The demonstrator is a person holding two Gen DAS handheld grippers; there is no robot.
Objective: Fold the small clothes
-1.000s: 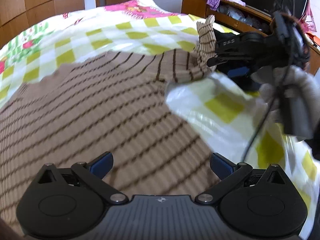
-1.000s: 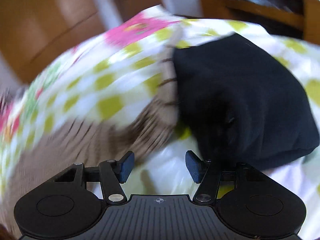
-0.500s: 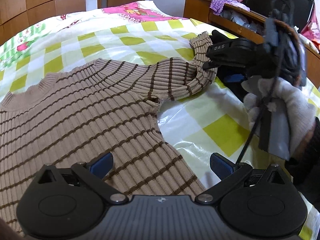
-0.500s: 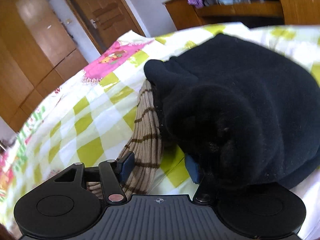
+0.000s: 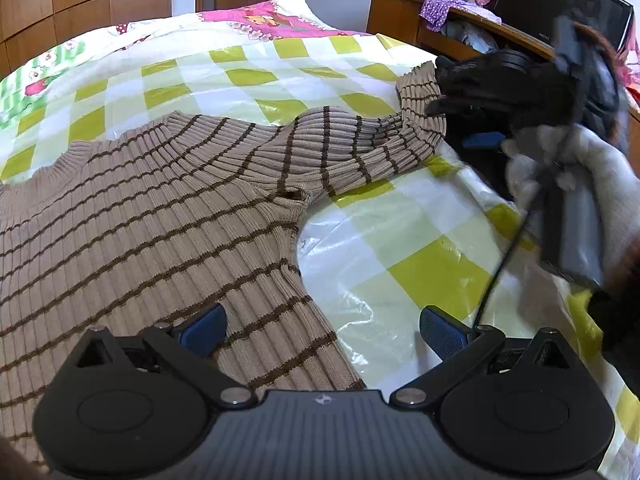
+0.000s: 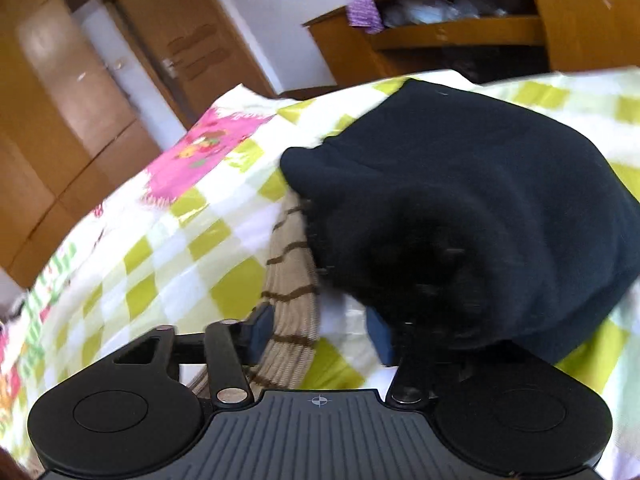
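- While spread flat on the checked bedcover [image 5: 248,76], the striped sweater [image 5: 160,216] looks soft, light, floppy.
- Left gripper [image 5: 322,326]: released, over the near hem.
- Right gripper [image 6: 318,330]: sleeve cuff [image 6: 290,280] between its jaws; grip unclear. Best hold: cuff, hem.

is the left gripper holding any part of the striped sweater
No: the left gripper stands open above the sweater, its blue pads wide apart with nothing pinched between them.
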